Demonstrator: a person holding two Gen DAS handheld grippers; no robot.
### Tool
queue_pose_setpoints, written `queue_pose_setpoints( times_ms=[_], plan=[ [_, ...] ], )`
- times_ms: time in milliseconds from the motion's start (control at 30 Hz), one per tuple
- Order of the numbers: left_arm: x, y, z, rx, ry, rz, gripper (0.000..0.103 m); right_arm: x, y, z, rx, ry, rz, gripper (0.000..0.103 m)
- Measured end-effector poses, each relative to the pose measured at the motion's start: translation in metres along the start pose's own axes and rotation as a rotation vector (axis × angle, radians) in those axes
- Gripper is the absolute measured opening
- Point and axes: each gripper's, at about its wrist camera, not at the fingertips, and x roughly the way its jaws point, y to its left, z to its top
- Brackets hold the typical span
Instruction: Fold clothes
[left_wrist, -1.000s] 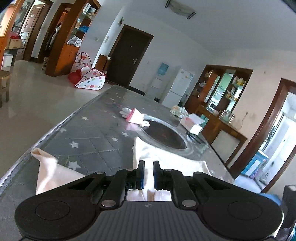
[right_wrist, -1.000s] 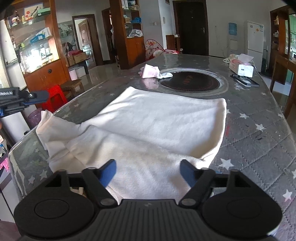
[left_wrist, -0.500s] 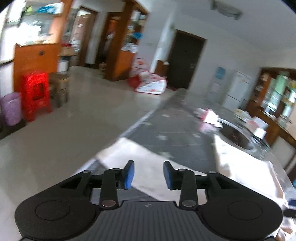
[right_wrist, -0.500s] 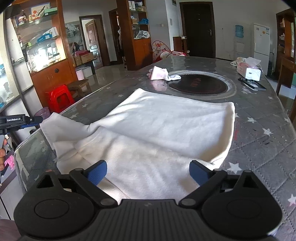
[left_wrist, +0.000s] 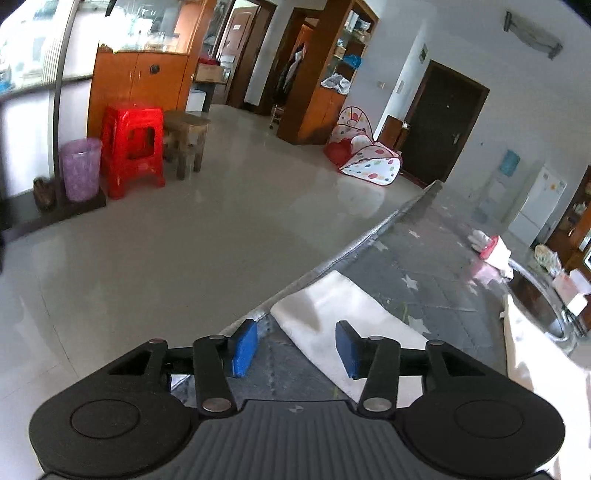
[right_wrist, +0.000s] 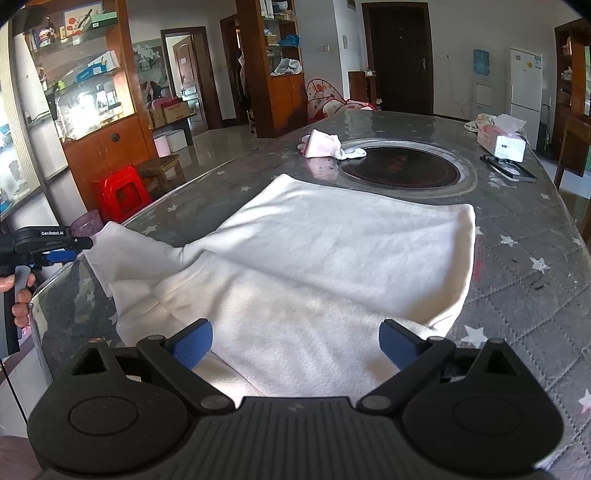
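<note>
One white garment (right_wrist: 314, 258) spread mid-frame on table (right_wrist: 517, 266), one sleeve (left_wrist: 332, 317) reaching lower centre of left view. Two grippers: left gripper (left_wrist: 295, 345) wide, astride sleeve end, holding nothing; right gripper (right_wrist: 295, 341) wide above near hem, empty. One sock (right_wrist: 325, 146) upper centre; one tissue box (right_wrist: 502, 138) upper right.

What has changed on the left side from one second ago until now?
The left tool was shut on the white garment near its middle. It let go, opened, and swung out to the left, to the sleeve at the table edge. The right tool opened a little wider over the near hem. The garment stayed spread flat.
</note>
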Motion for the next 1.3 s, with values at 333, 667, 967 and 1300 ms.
queue_pose_setpoints(
  times_ms=[333, 667, 967, 1300],
  plan=[
    [0.000, -0.009, 0.006, -0.020, 0.021, -0.172, 0.010, -0.002, -0.001, -0.001, 0.002, -0.012, -0.017, 0.098],
    [-0.042, -0.067, 0.010, 0.037, 0.033, -0.567, 0.009, -0.011, -0.010, 0.000, 0.025, -0.046, -0.046, 0.098],
    [-0.052, -0.167, -0.016, 0.148, 0.228, -0.928, 0.010, -0.026, -0.021, -0.005, 0.053, -0.067, -0.068, 0.097],
    [-0.052, -0.165, -0.022, 0.310, 0.207, -0.813, 0.043, -0.025, -0.014, 0.003, 0.044, -0.060, -0.019, 0.075]
  ],
)
